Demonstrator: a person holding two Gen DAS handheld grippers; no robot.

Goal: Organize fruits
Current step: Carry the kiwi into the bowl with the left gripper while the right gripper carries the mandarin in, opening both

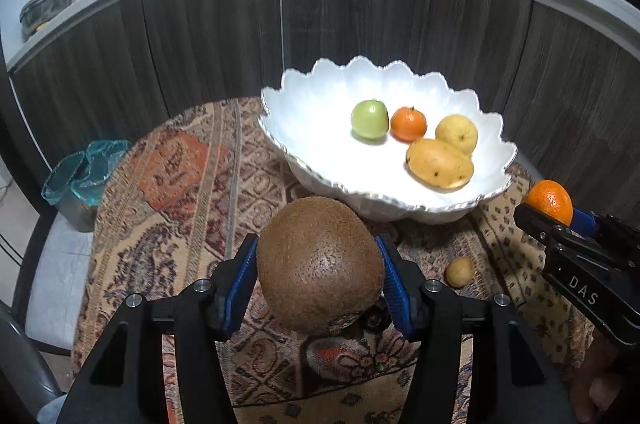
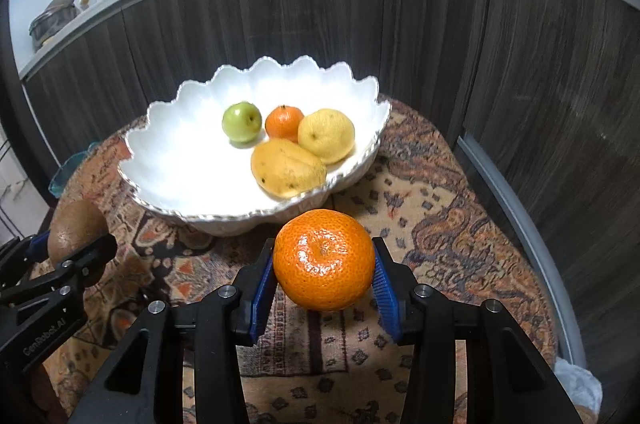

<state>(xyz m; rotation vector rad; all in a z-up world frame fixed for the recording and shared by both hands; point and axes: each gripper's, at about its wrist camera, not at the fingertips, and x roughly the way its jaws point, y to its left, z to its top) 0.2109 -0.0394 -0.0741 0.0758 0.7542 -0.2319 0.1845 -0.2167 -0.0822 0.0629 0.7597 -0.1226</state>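
With both loads raised short of the white bowl [image 1: 472,103]: left gripper [image 1: 320,280] clenched on the kiwi [image 1: 320,264]; right gripper [image 2: 324,268] clamped on the mandarin [image 2: 324,260]; likely to knock the mango [image 2: 286,167] or clip the scalloped rim if dropped together.

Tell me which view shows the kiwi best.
The left wrist view: the kiwi fills the centre, held between the left gripper pads. The right wrist view shows only part of it at the left edge, partly hidden behind a finger.
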